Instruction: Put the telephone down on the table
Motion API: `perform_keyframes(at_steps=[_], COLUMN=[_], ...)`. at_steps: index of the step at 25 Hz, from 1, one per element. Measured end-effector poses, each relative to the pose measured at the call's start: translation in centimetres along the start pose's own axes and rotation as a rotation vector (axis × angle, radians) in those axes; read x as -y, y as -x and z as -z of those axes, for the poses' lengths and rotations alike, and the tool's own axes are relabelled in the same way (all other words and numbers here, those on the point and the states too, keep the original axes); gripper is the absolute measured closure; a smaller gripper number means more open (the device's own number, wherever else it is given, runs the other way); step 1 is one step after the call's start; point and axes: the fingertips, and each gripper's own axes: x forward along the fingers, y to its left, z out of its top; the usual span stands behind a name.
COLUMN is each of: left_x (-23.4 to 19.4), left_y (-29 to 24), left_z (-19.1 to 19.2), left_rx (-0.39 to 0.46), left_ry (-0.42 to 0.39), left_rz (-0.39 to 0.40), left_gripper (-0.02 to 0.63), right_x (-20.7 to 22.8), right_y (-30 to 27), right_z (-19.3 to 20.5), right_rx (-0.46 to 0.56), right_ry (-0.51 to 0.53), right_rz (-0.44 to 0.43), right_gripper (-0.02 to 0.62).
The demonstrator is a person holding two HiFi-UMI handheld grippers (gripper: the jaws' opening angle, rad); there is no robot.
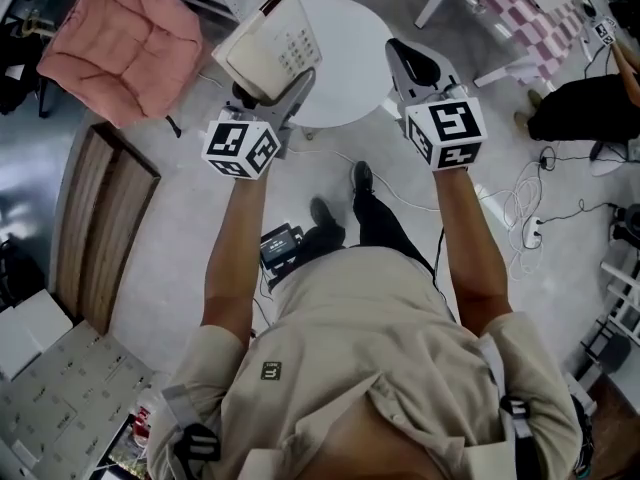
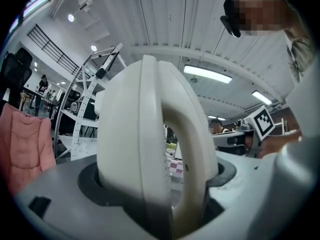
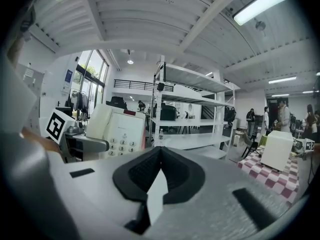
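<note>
Near round white table (image 1: 350, 68): cream keypad telephone (image 1: 268, 48) clamped in L gripper (image 1: 275, 96); R gripper (image 1: 408, 60) closed, empty.

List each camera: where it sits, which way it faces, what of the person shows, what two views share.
Head view: on the head, steeply down at both forearms, round table.
Left gripper view: on left gripper, along jaws clamping the telephone; person's shirt at right.
Right gripper view: on right gripper, along shut jaws toward shelving.
All three show the telephone.
</note>
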Motion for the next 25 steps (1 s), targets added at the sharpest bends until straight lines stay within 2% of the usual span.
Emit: perform_keyframes(at_steps=[9, 17, 25], left_x=[-3.1, -4.8, -6.7], left_y=[-3.2, -6.3, -9.0], left_z=[9.0, 17.5, 23.2], left_rx=[-0.113, -0.206, -0.289], left_ry=[0.054, 0.093, 0.133], left_rz=[0.003, 0.024, 0.059], left_gripper=[0.153, 0.153, 0.153], right_x=[0.5, 2.4, 3.1], right_y=[-5.4, -9.5, -13.2], right_z=[6.7, 13.6, 18.8], right_rx=[-0.099, -0.125, -0.177], right_ry=[-0.021, -0.047, -0.079], right_rz=[-0.025, 0.018, 0.003], right_gripper=[0.598, 0.598, 0.598])
